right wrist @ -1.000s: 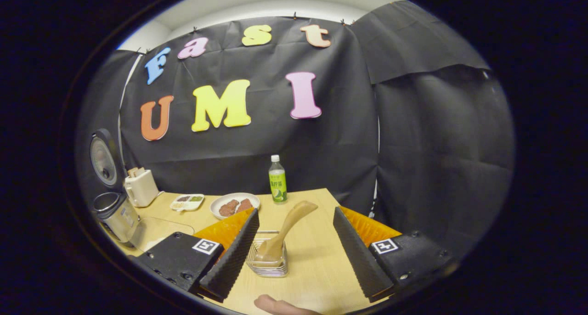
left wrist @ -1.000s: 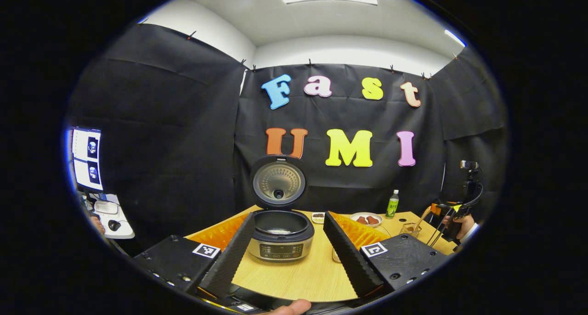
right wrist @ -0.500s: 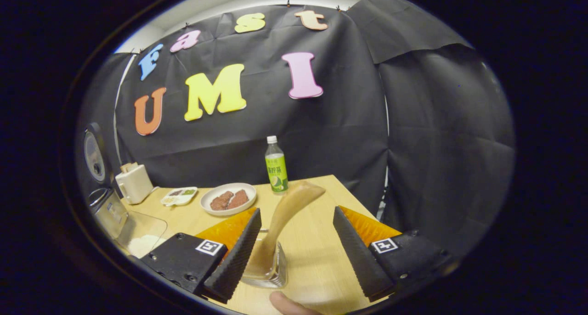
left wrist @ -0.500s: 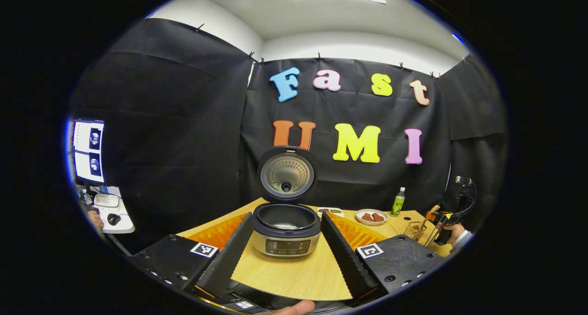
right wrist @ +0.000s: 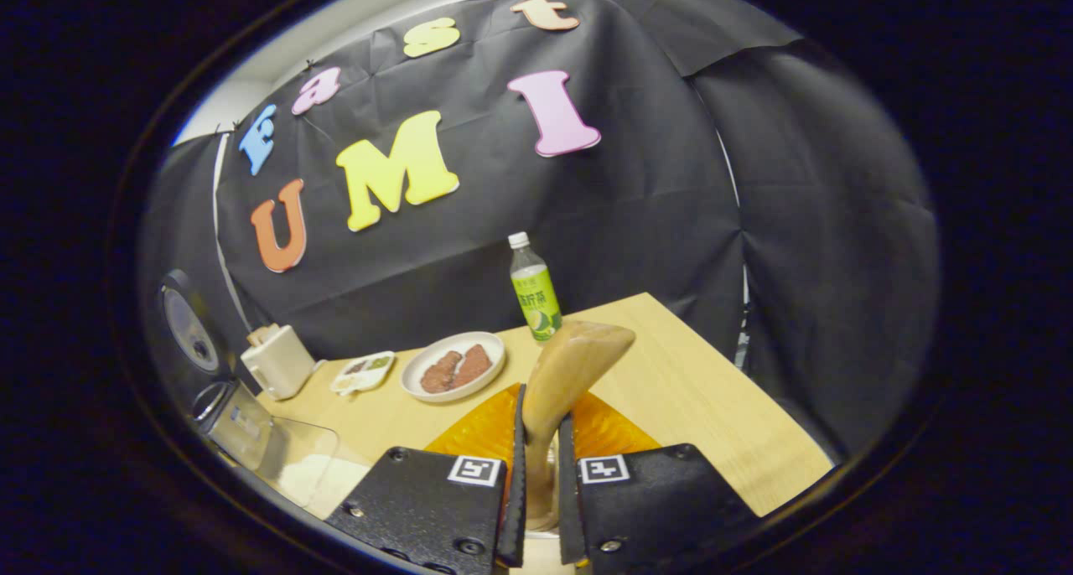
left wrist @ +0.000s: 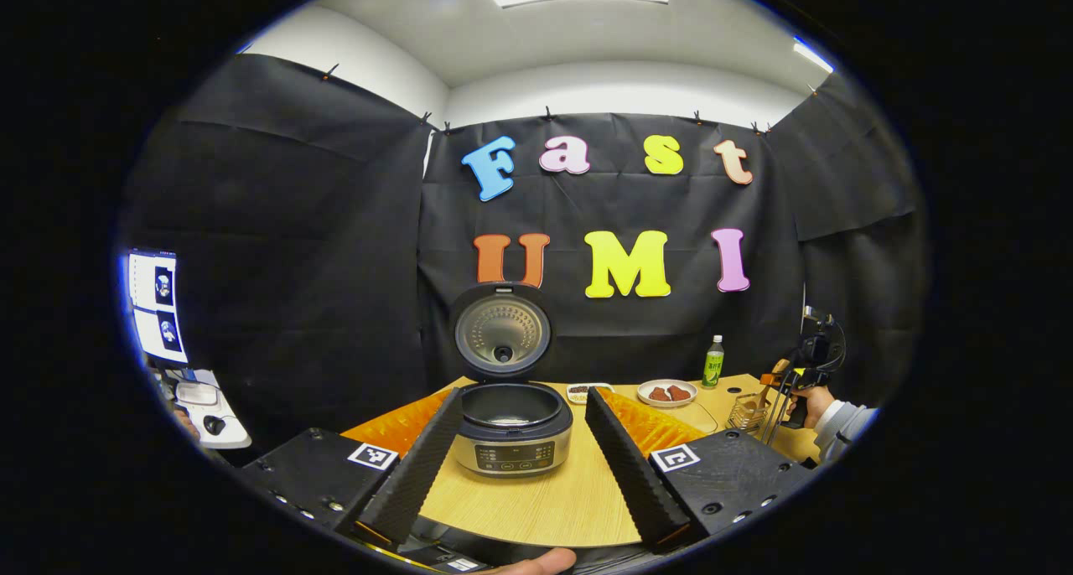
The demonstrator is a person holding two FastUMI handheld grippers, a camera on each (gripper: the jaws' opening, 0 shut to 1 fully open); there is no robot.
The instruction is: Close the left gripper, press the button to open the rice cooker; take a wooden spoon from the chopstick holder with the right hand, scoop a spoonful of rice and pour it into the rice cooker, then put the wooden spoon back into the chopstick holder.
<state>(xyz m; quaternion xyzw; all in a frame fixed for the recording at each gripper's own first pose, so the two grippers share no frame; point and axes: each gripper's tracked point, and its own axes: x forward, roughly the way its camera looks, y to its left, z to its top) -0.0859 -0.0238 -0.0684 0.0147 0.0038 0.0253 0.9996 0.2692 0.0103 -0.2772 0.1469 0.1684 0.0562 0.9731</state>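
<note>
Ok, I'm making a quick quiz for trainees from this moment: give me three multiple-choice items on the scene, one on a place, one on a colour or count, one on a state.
1. Where does the green bottle stand?
A. beside the plate of food, near the black cloth
B. inside the rice cooker
C. on the floor

2. How many pieces of food lie on the plate?
A. two
B. five
C. none

3. What state is the right tool in?
A. wide open above the table
B. shut on the wooden spoon
C. shut on the bottle

Answers: 1 A, it stands on the table just behind the plate. 2 A, two brown pieces show. 3 B, both fingers press the spoon's handle.
</note>
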